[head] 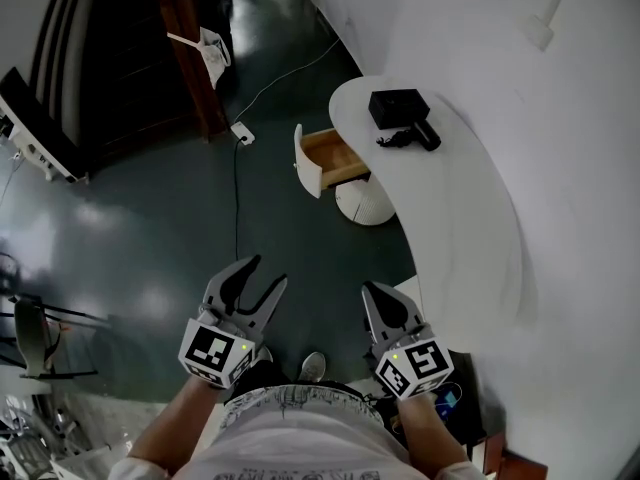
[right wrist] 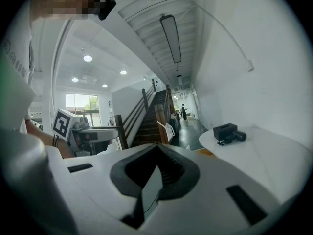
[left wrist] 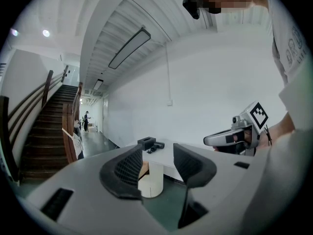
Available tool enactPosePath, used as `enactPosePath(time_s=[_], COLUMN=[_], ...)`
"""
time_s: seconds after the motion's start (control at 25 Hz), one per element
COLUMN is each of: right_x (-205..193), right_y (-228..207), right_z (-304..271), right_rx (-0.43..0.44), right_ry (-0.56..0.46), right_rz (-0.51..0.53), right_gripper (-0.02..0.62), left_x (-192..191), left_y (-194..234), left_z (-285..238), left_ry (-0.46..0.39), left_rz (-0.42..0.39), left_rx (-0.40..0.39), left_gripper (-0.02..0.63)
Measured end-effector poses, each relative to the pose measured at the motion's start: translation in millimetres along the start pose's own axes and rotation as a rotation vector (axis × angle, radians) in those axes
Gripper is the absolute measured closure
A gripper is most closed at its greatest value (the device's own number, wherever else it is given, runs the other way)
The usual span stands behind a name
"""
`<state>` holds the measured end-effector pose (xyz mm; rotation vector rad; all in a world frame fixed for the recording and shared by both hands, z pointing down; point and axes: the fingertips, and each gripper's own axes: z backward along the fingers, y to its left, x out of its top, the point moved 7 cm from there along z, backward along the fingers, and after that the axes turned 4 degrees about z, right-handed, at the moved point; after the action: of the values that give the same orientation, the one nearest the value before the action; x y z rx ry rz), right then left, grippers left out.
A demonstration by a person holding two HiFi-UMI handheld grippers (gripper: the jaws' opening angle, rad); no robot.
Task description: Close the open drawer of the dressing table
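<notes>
The white dressing table point(head: 470, 218) runs along the right wall. Its drawer point(head: 322, 160) stands pulled out to the left, showing a wooden inside and a white front, above a round white pedestal point(head: 363, 201). My left gripper point(head: 265, 274) is open with nothing between its fingers, well short of the drawer. In the left gripper view the drawer point(left wrist: 143, 171) and the pedestal point(left wrist: 150, 181) show far off between the spread jaws of the left gripper point(left wrist: 159, 154). My right gripper point(head: 376, 290) is shut and empty, beside the table's near edge. The right gripper point(right wrist: 156, 148) has its jaw tips meeting.
A black box point(head: 398, 106) and a black handheld device point(head: 412, 136) lie on the tabletop. A cable point(head: 237, 183) runs across the dark floor to a power strip point(head: 242, 133). A wooden staircase point(head: 150, 48) rises at the far left. Equipment point(head: 35, 128) stands at the left edge.
</notes>
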<state>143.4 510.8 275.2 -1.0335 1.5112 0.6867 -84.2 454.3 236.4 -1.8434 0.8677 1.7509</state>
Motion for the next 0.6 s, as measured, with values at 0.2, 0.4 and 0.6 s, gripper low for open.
enactPosePath(time_s=[0.2, 0.4, 0.6], right_x=[-2.6, -2.4, 3.2], right_y=[-18.4, -38.0, -55.0], right_z=[2.2, -8.6, -24.9], right_rx=[-0.01, -0.017, -0.022], right_ry=[-0.001, 0.003, 0.009], right_rz=[-0.019, -0.018, -0.009], right_gripper=[0.588, 0.588, 0.588], left_x=[0.0, -2.4, -2.7], left_y=[-1.1, 8.0, 21.5], left_z=[-14.4, -36.3, -61.2], left_ry=[0.004, -0.005, -0.009], left_rz=[-0.003, 0.001, 0.014], left_rx=[0.002, 0.002, -0.004], left_gripper=[0.396, 0.396, 0.396])
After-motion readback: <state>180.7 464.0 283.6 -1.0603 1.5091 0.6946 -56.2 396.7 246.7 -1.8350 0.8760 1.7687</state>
